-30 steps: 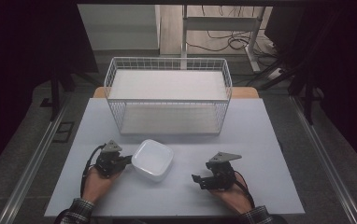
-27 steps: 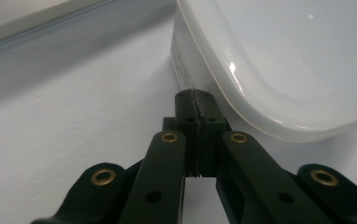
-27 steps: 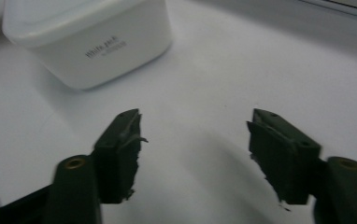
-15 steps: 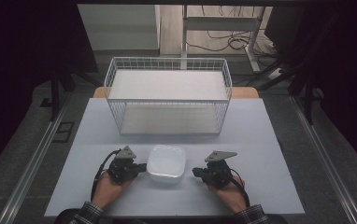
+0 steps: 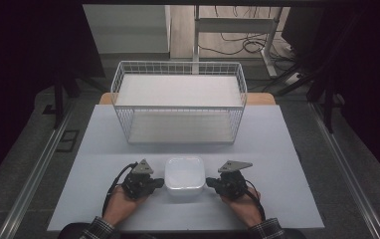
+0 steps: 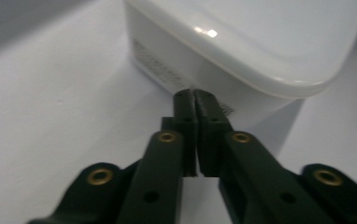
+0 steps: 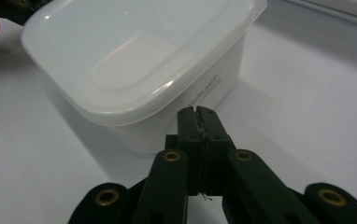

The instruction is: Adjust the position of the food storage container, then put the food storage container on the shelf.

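White tub (image 5: 184,174) now centred, closed tongs (image 5: 161,182) (image 5: 209,183) at both sides.

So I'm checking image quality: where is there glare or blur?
Left gripper view: a glare spot on the box lid, and the near jaws are soft. Right gripper view: the lid has a broad sheen and the print is blurred. High view: the room beyond the table is dark.

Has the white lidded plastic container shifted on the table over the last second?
Yes. The white lidded plastic container has slid toward the person's right and slightly nearer them, and now sits below the middle of the white wire basket, squared up to it.
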The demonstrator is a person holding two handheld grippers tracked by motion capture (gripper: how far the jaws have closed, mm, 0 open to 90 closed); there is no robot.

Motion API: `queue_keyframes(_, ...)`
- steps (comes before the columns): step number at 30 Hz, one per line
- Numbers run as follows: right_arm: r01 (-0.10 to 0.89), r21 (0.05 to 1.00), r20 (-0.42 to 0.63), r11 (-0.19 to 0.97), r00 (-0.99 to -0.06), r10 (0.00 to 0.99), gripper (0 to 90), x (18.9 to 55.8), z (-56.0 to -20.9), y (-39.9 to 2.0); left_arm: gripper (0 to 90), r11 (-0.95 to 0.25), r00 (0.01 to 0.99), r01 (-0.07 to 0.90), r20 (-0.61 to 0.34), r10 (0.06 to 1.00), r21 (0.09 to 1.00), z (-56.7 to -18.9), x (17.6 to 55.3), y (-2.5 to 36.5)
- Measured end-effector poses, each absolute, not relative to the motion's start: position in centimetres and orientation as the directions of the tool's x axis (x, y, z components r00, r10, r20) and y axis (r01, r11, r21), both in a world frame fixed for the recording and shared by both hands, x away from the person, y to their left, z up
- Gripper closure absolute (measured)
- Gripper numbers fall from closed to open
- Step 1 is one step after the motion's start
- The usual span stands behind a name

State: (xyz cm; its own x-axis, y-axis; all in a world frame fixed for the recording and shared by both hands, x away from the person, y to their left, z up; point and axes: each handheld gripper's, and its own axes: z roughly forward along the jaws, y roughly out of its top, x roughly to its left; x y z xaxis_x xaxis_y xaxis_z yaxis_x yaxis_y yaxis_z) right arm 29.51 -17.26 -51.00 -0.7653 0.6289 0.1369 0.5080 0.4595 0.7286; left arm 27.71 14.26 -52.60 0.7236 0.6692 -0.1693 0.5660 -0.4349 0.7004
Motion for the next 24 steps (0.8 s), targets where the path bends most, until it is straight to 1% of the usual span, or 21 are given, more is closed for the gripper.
queue_keyframes(1, 0.499, 0.733, 0.122, 0.461, -0.764, 0.633, 84.0, 29.4, -51.0, -17.3, 81.6, -0.434, 0.716, 0.565, -0.156, 0.68, 0.701, -52.6, 27.7, 14.4)
queue_keyframes(2, 0.488, 0.737, 0.098, 0.467, -0.762, 0.64, 78.7, 29.4, -50.9, -17.3, 72.8, -0.43, 0.709, 0.566, -0.149, 0.689, 0.703, -52.6, 27.8, 14.6)
queue_keyframes(3, 0.481, 0.738, 0.083, 0.473, -0.76, 0.645, 74.7, 29.4, -50.9, -17.4, 66.0, -0.426, 0.704, 0.568, -0.147, 0.695, 0.704, -52.6, 27.8, 14.7)
queue_keyframes(4, 0.48, 0.737, 0.077, 0.475, -0.758, 0.647, 72.2, 29.4, -51.0, -17.4, 61.3, -0.424, 0.699, 0.57, -0.144, 0.7, 0.704, -52.5, 27.8, 14.9)
queue_keyframes(6, 0.484, 0.73, 0.07, 0.482, -0.755, 0.652, 64.3, 29.4, -51.1, -17.6, 49.3, -0.419, 0.69, 0.575, -0.141, 0.71, 0.702, -52.6, 27.8, 15.2)
queue_keyframes(9, 0.489, 0.731, 0.068, 0.476, -0.746, 0.662, 51.6, 29.6, -51.2, -18.0, 37.0, -0.427, 0.693, 0.567, -0.127, 0.709, 0.704, -52.9, 27.7, 15.4)
queue_keyframes(10, 0.483, 0.734, 0.064, 0.477, -0.749, 0.66, 43.5, 29.7, -51.2, -18.1, 30.4, -0.428, 0.694, 0.564, -0.124, 0.709, 0.706, -53.0, 27.7, 15.4)
queue_keyframes(11, 0.479, 0.735, 0.058, 0.479, -0.749, 0.66, 38.6, 29.7, -51.3, -18.2, 26.9, -0.429, 0.695, 0.562, -0.122, 0.709, 0.707, -53.1, 27.7, 15.5)
queue_keyframes(12, 0.474, 0.736, 0.049, 0.484, -0.749, 0.661, 35.4, 29.7, -51.3, -18.3, 24.1, -0.427, 0.69, 0.564, -0.119, 0.714, 0.707, -53.1, 27.7, 15.5)
queue_keyframes(14, 0.463, 0.738, 0.021, 0.49, -0.743, 0.669, 27.5, 29.7, -51.5, -18.4, 15.1, -0.43, 0.689, 0.563, -0.114, 0.715, 0.706, -53.1, 27.6, 15.7)
queue_keyframes(16, 0.458, 0.738, 0.008, 0.496, -0.741, 0.672, 23.3, 29.8, -51.6, -18.6, 11.8, -0.416, 0.687, 0.562, -0.123, 0.716, 0.714, -53.0, 27.6, 15.9)
queue_keyframes(20, 0.466, 0.741, 0.019, 0.483, -0.734, 0.679, 19.6, 29.9, -51.7, -18.9, 11.9, -0.402, 0.678, 0.572, -0.136, 0.722, 0.715, -53.2, 27.7, 16.4)
queue_keyframes(24, 0.463, 0.754, 0.027, 0.466, -0.73, 0.683, 14.8, 29.9, -51.6, -19.1, 9.8, -0.396, 0.687, 0.546, -0.124, 0.716, 0.738, -53.1, 27.5, 16.6)
